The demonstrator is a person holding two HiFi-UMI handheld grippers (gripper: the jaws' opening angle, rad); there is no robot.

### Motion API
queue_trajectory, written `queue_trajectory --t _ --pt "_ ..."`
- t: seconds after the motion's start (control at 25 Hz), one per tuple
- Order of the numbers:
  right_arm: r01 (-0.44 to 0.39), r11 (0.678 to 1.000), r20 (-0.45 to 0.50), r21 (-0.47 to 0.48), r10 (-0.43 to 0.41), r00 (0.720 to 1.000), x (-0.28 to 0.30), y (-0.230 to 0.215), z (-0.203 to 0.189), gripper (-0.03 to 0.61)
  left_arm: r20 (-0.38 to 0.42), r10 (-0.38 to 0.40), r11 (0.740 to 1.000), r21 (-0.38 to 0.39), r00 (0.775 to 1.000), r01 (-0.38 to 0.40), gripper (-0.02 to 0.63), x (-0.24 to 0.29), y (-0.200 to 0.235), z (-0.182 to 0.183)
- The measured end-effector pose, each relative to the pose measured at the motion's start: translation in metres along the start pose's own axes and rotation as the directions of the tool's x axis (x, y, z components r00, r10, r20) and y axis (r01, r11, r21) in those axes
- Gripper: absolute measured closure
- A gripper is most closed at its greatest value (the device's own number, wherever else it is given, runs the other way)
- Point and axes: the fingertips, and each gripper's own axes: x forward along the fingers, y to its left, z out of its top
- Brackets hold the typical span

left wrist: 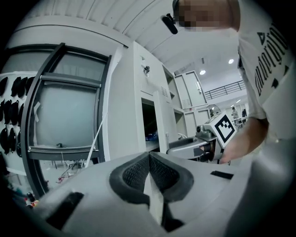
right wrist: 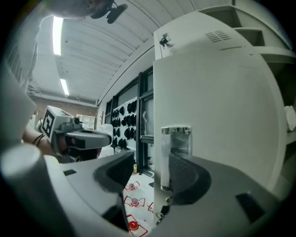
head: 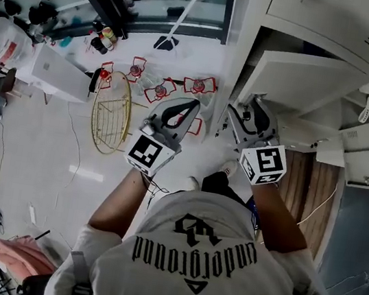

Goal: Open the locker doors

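Seen from above, a person in a pale printed T-shirt (head: 199, 271), a gripper in each hand, facing a pale metal locker (head: 329, 24) in the upper right of the head view. At centre frame the left gripper (head: 187, 109) (left wrist: 149, 159), raised over the white floor (head: 64, 159) and well apart from the locker. In the left gripper view, its fingers (left wrist: 132, 173) pressed together tip to tip, nothing between them. Just to its right in the head view, the right gripper (head: 248, 115) (right wrist: 150, 169), nose up against the locker front. In the right gripper view, its fingers (right wrist: 115, 171) spread wide, straddling the free edge of a locker door (right wrist: 217, 102). Left finger clear of that edge, floor showing through the gap. Right finger close against the door face, just under a shiny metal handle (right wrist: 175, 139) set at the edge; contact there not clear. Not clamped on the door. On the floor at upper centre of the head view, a yellow wire basket (head: 110, 121) beside several small red-framed things (head: 198, 84). At the left of the left gripper view, a dark-framed window (left wrist: 64, 115) beside the locker's side wall.
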Motion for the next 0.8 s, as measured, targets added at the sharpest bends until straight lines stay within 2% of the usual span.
queue_trajectory --t 0.2,0.48,0.6,0.8 --pt "0.117 0.993 -0.009 -0.027 -0.117 0.993 -0.048 0.010 -0.002 0.379 -0.002 -0.062 0.998 0.006 0.998 0.062 0.606 -0.018 -0.024 0.005" --pt "0.281 0.959 -0.026 -0.027 -0.282 0.959 -0.116 0.001 -0.007 0.419 0.003 -0.191 0.981 -0.022 0.982 0.191 0.606 -0.008 -0.073 -0.001" --pt "0.308 0.951 -0.046 -0.032 -0.309 0.950 -0.139 -0.006 -0.011 0.433 -0.004 -0.234 0.970 -0.073 0.972 0.233 0.606 0.005 -0.100 0.001" --pt "0.315 0.949 -0.060 -0.029 -0.316 0.947 -0.176 -0.018 -0.014 0.428 -0.005 -0.299 0.953 -0.057 0.954 0.299 0.606 0.032 -0.139 0.002"
